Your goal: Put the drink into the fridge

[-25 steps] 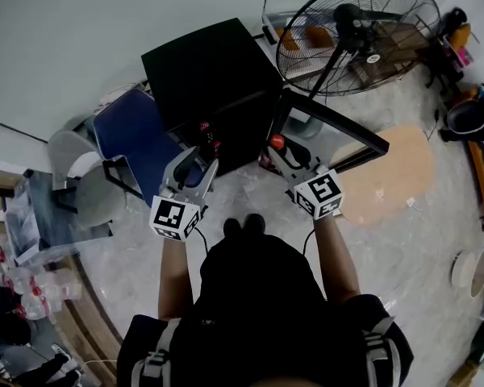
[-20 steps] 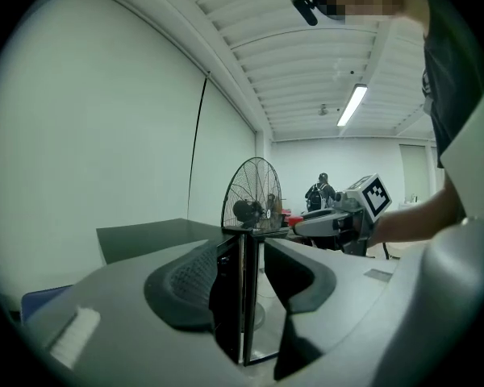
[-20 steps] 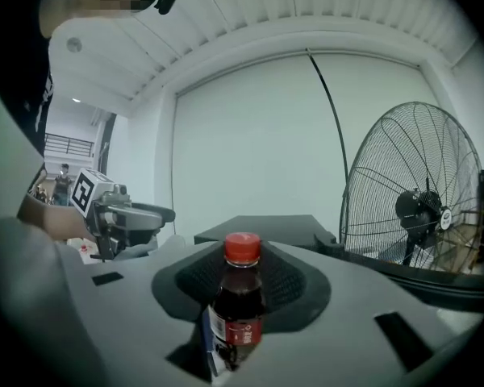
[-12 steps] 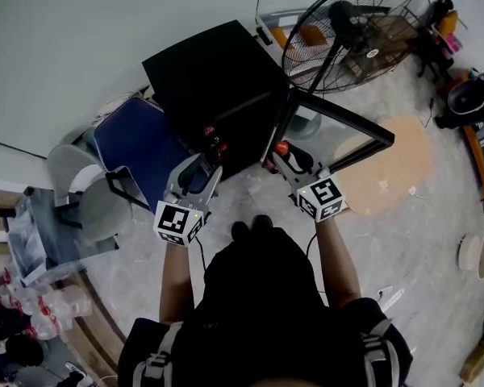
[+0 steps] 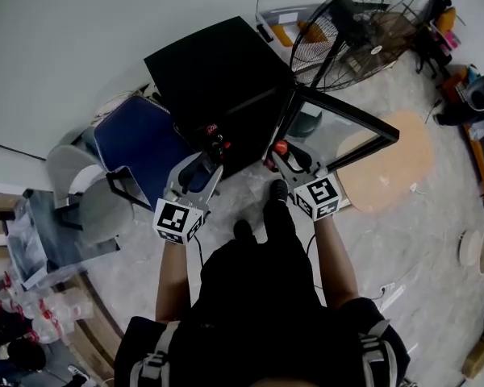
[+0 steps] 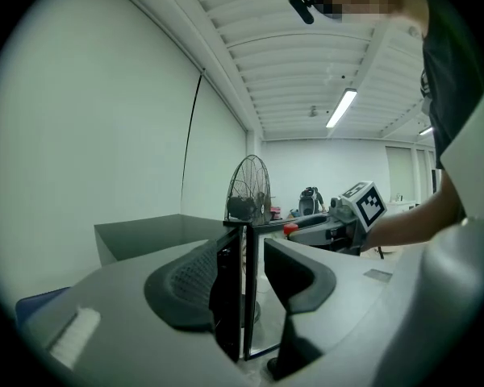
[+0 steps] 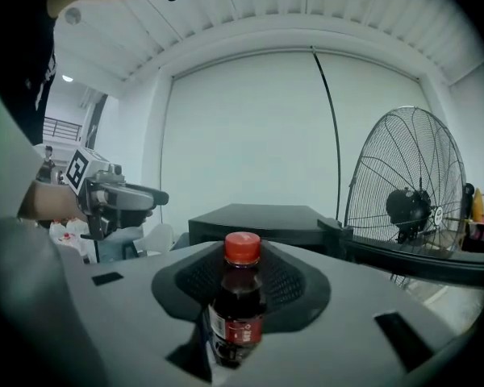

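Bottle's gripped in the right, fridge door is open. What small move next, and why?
Probably ease the right gripper forward toward the fridge opening, keeping the bottle upright. Its jaws are closed on the bottle, the door stands swung open, and the bottle is not yet inside. The left gripper is open and empty.

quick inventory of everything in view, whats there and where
fridge: 1, black, on the floor by the wall, ahead of the person
fridge door: 1, black frame with glass, swung open to the right
drink bottle: 1, dark with red cap, upright in the right claw
fan: 1, black, right of the fridge
blue chair: 1, blue, left of the fridge
grey chair: 1, grey, further left
round surface: 1, tan, low at right
left claw: 1, grey, open, nothing held, pointed at the door's edge
right claw: 1, grey, shut on the drink bottle
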Demonstrator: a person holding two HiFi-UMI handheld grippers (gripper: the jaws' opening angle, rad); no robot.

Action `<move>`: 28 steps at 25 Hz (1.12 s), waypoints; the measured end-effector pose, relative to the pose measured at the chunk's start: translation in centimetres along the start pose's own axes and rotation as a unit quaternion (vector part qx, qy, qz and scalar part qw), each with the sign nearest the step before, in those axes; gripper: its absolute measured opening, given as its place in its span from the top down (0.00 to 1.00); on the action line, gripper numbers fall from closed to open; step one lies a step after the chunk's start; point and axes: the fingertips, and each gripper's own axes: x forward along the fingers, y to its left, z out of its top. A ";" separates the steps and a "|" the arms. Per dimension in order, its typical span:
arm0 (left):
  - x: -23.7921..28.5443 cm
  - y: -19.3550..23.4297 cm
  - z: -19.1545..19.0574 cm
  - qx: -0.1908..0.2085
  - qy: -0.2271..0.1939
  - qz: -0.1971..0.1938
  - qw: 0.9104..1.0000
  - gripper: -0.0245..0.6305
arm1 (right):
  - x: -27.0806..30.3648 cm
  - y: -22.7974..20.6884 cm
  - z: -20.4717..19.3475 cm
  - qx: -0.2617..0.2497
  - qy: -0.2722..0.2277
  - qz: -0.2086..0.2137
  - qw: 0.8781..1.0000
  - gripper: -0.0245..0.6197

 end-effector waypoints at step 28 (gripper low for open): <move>2.3 1.2 -3.0 -0.001 0.051 0.045 0.998 0.68 | 8.4 -3.2 -7.2 -0.029 0.047 0.048 0.997 0.75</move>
